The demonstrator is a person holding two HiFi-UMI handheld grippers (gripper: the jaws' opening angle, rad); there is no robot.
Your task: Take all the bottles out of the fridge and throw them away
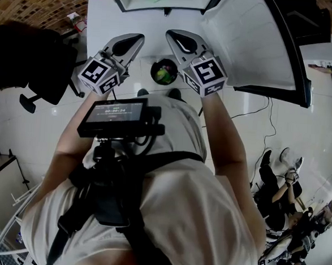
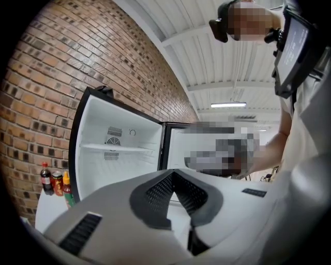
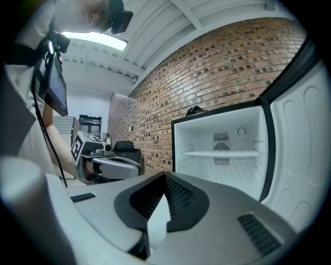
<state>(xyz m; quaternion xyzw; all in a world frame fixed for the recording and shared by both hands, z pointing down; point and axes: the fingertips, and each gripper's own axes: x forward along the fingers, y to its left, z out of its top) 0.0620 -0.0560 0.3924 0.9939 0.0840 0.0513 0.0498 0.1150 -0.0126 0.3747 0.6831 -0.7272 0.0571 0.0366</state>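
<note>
The white fridge (image 2: pixel 119 150) stands open in front of me; its shelf (image 3: pixel 222 153) and the inside that shows hold no bottles. The door (image 1: pixel 257 39) is swung out to the right. A dark bottle (image 2: pixel 46 178), a can and a yellow-capped bottle (image 2: pixel 66 189) stand outside, left of the fridge. A round black bin (image 1: pixel 164 71) with green contents sits on the floor between my grippers. My left gripper (image 1: pixel 140 38) and right gripper (image 1: pixel 170 33) are held level before the fridge, both shut and empty. The jaw tips meet in the left gripper (image 2: pixel 173 171) and right gripper (image 3: pixel 164 176) views.
A black office chair (image 1: pixel 24 57) stands at the left by the brick wall (image 3: pixel 217 67). A cable runs over the white floor (image 1: pixel 252 115) at the right. People sit at the lower right (image 1: pixel 281 188). A small screen (image 1: pixel 113 115) hangs on my chest.
</note>
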